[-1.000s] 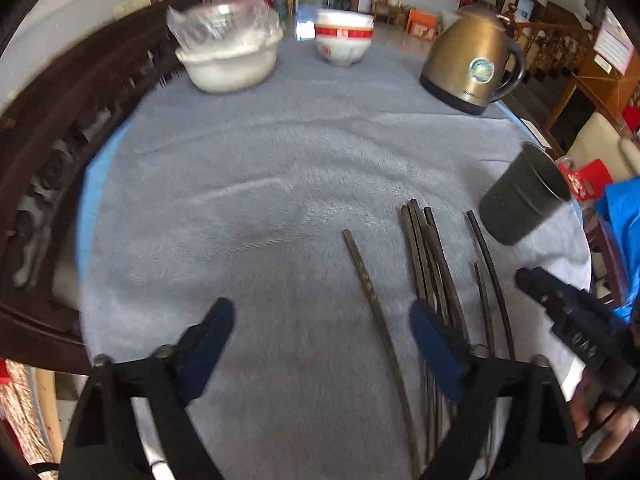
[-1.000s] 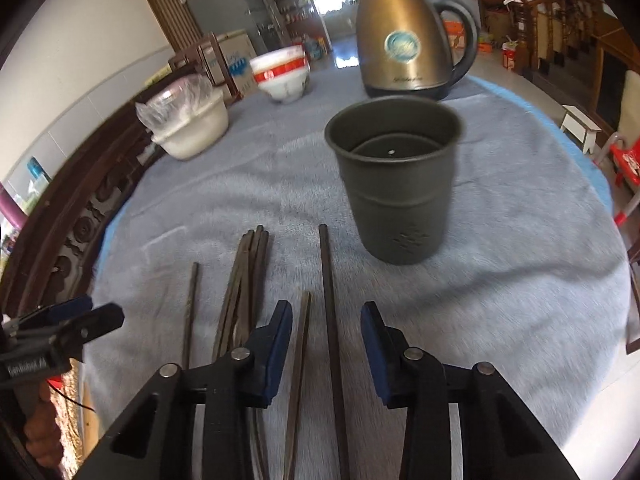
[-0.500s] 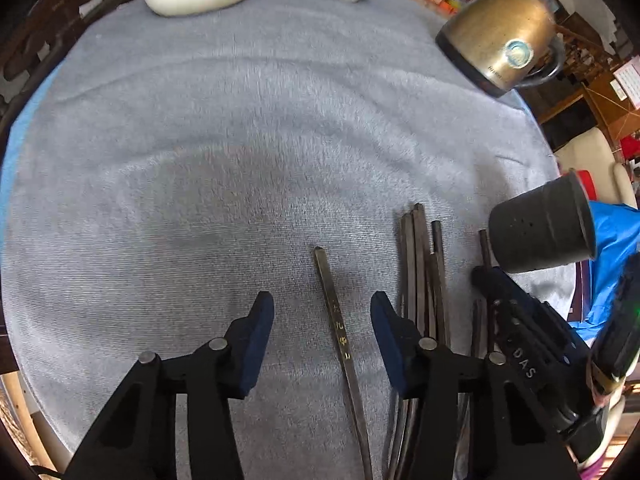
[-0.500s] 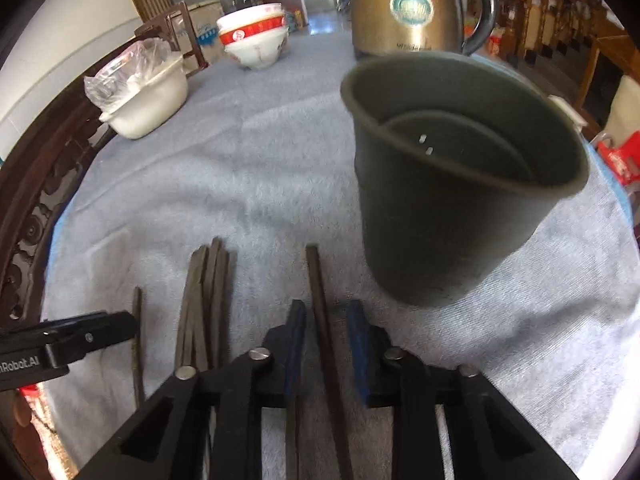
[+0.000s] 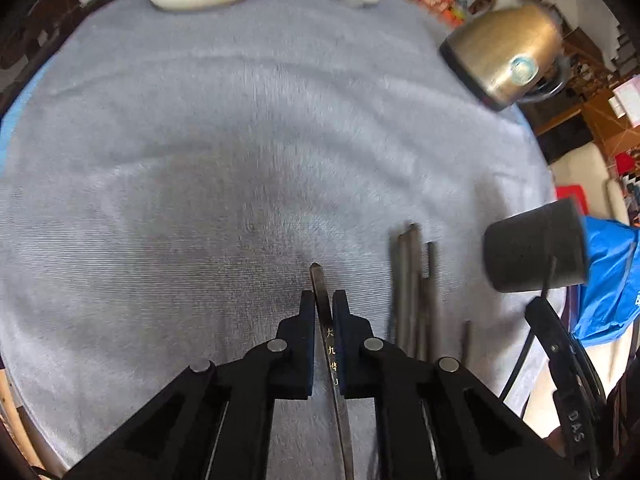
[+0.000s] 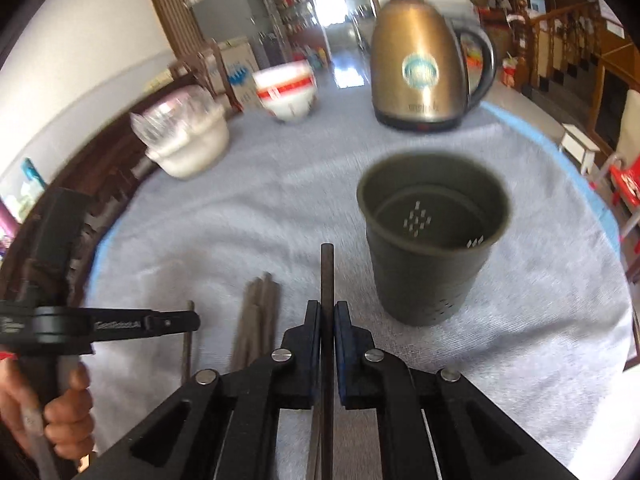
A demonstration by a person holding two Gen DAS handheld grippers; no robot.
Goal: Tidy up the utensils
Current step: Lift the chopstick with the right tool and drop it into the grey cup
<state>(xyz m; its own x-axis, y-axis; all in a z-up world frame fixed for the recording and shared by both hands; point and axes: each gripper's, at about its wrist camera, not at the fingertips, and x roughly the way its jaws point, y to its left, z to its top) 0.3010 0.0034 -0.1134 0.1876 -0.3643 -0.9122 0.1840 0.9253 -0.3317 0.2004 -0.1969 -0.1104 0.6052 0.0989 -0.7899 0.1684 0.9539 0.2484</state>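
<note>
On a round worktop (image 5: 200, 140) draped in grey cloth, the left claw (image 5: 323, 300) pinches a single dark chopstick with gold characters (image 5: 320, 284), its blue pads pressed against the stick from both sides and the tapered tip poking out just ahead of them. To its right lies a loose bundle of dark chopsticks (image 5: 412, 280), side by side on the cloth, with the dark cylindrical utensil holder (image 5: 534, 246) near them at the worktop's right edge.

From the right wrist, the right claw (image 6: 327, 312) is closed on another dark chopstick (image 6: 327, 272), which runs straight forward between the pads with its blunt end just short of the holder (image 6: 434, 240). The holder stands upright on the cloth, its perforated bottom visible inside. The remaining bundle (image 6: 258, 312) lies left of the gripped stick, and the left claw's tool (image 6: 120, 322) reaches in from the left edge, held in a hand (image 6: 60, 416).

At the far side of the worktop stand a bronze electric kettle (image 6: 420, 64), a red-and-white bowl (image 6: 286, 94) and a white bowl covered in plastic film (image 6: 184, 136)
</note>
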